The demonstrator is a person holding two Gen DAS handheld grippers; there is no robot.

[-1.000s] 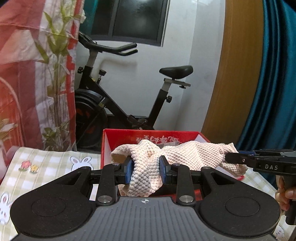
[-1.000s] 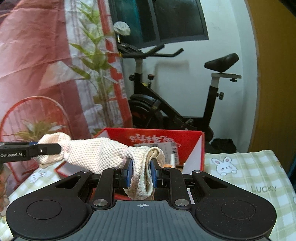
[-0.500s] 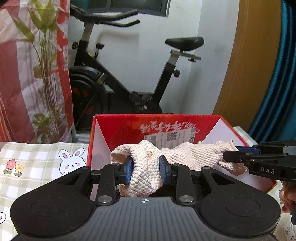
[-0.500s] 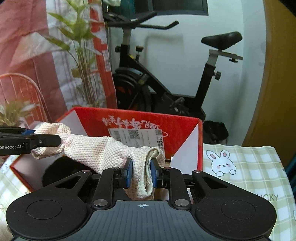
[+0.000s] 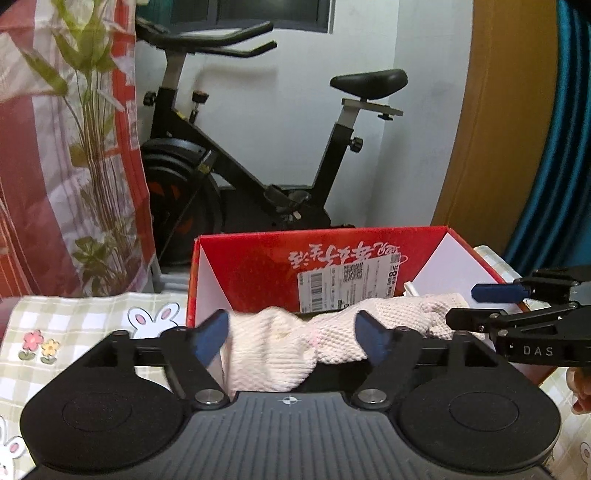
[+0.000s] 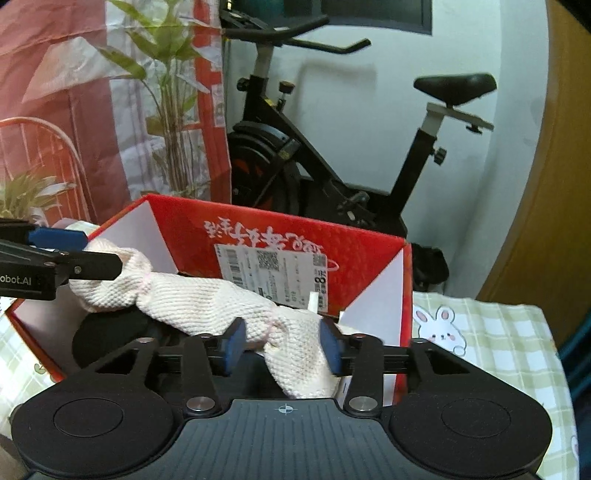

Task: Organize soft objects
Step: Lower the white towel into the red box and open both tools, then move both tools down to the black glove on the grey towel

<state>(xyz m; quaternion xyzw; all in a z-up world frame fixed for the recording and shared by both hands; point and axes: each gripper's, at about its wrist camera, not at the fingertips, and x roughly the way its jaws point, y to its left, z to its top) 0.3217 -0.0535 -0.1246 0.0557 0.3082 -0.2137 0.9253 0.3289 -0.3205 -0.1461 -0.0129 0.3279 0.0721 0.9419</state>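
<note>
Now cloth [image 5: 280, 350] prob. over red box [image 5: 255, 269]

Bike: black exercise bike [image 5: 258, 173] against the white wall [image 5: 295, 110], behind the bench; black saddle [image 5: 369, 79], black handlebars [image 6: 295, 37].
Plant: green leafy stems [image 5: 92, 147] left of the bike.
Sheet: red and white plastic sheet [image 5: 29, 184] behind the plant.
Cloth: green-checked tablecloth [image 6: 498, 339] with rabbit [image 6: 439, 326] and flower [image 5: 38, 345] prints, spread on the bench.
Window: dark pane [image 5: 266, 13] above the bike.
Panel: brown wooden panel [image 5: 498, 129] right of the wall.
Curtain: teal curtain [image 5: 565, 147] at far right.
Rack: red wire frame [image 6: 44, 155] at left.
</note>
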